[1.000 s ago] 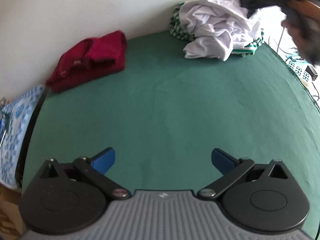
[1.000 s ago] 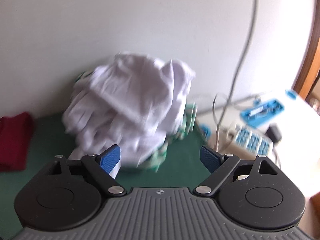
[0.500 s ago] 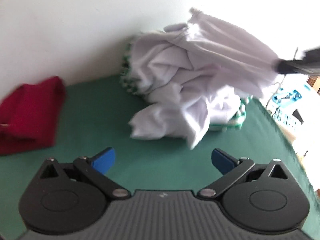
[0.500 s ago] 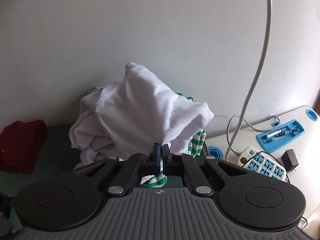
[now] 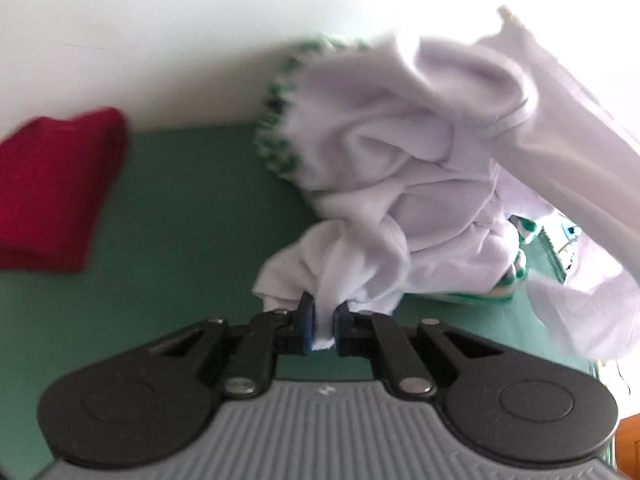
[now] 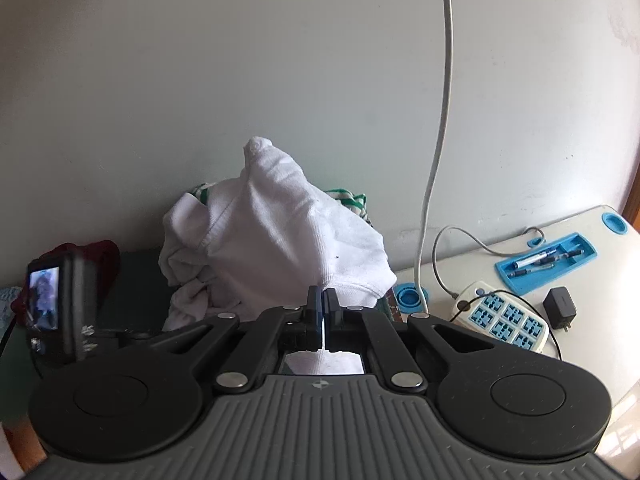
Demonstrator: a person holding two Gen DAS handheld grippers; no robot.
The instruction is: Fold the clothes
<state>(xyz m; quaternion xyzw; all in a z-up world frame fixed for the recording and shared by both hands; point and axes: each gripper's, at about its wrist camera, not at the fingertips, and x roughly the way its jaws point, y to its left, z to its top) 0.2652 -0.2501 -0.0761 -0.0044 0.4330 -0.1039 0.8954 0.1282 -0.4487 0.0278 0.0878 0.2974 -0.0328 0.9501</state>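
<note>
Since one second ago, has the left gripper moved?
Yes. The left gripper went forward toward the wall, from open green table to the white garment, now shut on it.

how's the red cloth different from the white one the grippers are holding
The dark red cloth lies flat in a compact stack on the green table cover, untouched. The crumpled white cotton garment is bunched, partly lifted, and pinched by the left gripper and the right gripper. Both are soft fabric on one table.

No readable text, labels, brands or numbers in either view.
</note>
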